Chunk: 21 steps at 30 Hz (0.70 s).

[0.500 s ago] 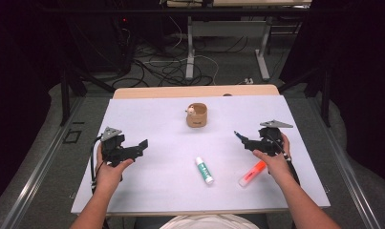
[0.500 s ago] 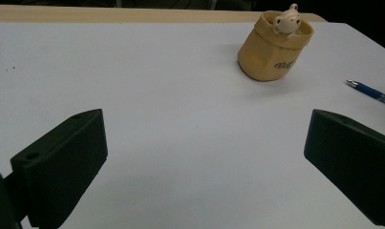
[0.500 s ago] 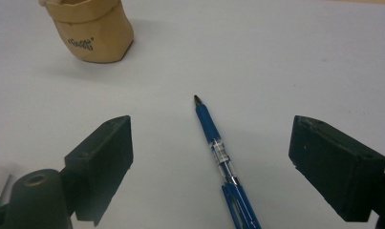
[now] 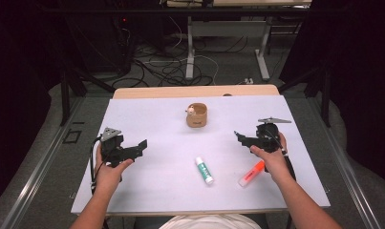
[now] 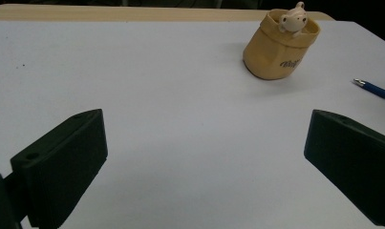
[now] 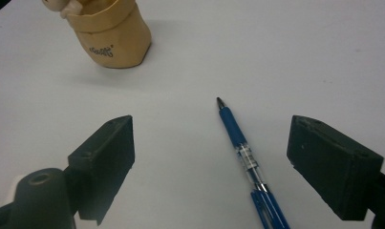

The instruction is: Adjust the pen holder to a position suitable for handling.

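The right gripper (image 4: 240, 137) is hovering over the right part of the white table (image 4: 156, 191), its jaws standing wide apart and gripping nothing. In the right gripper view a blue pen (image 6: 245, 160) is lying flat on the white surface between those jaws (closer to the right one, touching neither), its tip pointing away from the camera toward the far side of the table. The left gripper (image 4: 138, 145) is sitting over the left part of the table, well apart from the other, and its jaws are likewise spread wide with nothing between them; in the left gripper view the pen's tip (image 5: 374, 89) is showing at the right edge. A tan cup (image 4: 197, 115) with a small bear figure peeking over its rim is standing upright near the table's far middle. A glue stick (image 4: 204, 170) with a green label is lying at the front middle, and an orange highlighter (image 4: 251, 172) is lying just beside the person's right hand (image 4: 271, 155).
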### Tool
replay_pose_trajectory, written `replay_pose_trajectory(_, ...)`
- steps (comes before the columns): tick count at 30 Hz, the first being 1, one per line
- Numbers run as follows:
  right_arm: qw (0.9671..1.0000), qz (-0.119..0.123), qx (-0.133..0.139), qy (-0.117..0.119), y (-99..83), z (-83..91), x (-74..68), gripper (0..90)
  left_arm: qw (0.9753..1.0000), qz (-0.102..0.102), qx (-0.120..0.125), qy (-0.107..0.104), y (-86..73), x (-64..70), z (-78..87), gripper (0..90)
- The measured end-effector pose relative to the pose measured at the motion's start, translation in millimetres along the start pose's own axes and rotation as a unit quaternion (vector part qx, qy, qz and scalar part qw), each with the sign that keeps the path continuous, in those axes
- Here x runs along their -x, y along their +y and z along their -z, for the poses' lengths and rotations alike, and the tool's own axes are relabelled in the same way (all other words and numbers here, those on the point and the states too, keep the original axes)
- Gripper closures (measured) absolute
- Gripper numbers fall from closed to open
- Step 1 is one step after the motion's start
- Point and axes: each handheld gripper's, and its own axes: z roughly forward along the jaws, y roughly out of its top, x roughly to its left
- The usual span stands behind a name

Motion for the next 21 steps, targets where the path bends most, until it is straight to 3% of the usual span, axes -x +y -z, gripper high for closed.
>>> replay_pose_trajectory(8, 0.9998, 0.007, -0.012, 0.015, 21.2, -7.9, -14.7, 17.4, 1.0000, -0.008, 0.000, 0.002, -1.4, 0.5, -0.9, 0.8)
replay_pose_trajectory(13, 0.9994, 0.015, -0.022, 0.020, 39.5, -14.2, -28.8, 17.1, 1.0000, 0.000, 0.001, 0.000, -2.4, 0.9, -2.0, 0.8)
replay_pose_trajectory(21, 0.9986, 0.000, -0.044, 0.029, 64.9, -25.5, -48.1, 17.8, 1.0000, -0.007, 0.000, 0.001, -2.6, 1.4, -1.7, 0.8)
